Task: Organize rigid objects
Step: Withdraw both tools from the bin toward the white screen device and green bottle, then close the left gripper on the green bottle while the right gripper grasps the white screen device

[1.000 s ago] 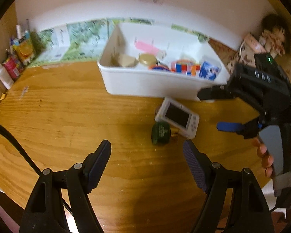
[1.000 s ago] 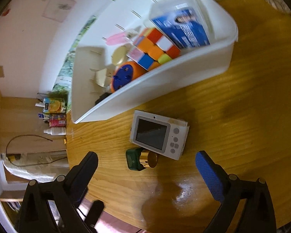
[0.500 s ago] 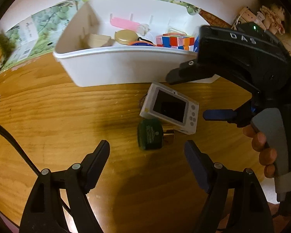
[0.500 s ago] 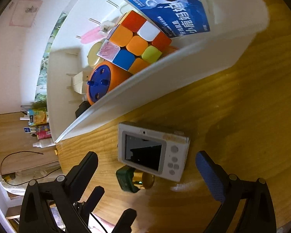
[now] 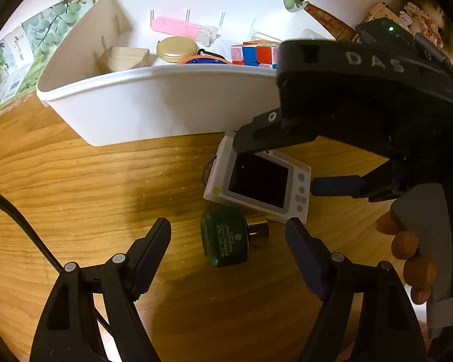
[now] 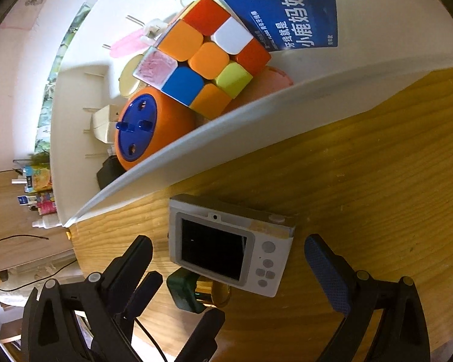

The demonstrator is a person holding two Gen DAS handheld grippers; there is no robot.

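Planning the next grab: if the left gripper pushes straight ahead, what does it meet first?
Probably the green bottle, lying between the open left gripper fingers; the white camera lies just beyond it.

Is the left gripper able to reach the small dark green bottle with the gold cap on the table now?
Probably yes. The left gripper is open, with the small dark green bottle with the gold cap lying between its fingers and nothing across it. The white digital camera touches the cap end, so closing might nudge it.
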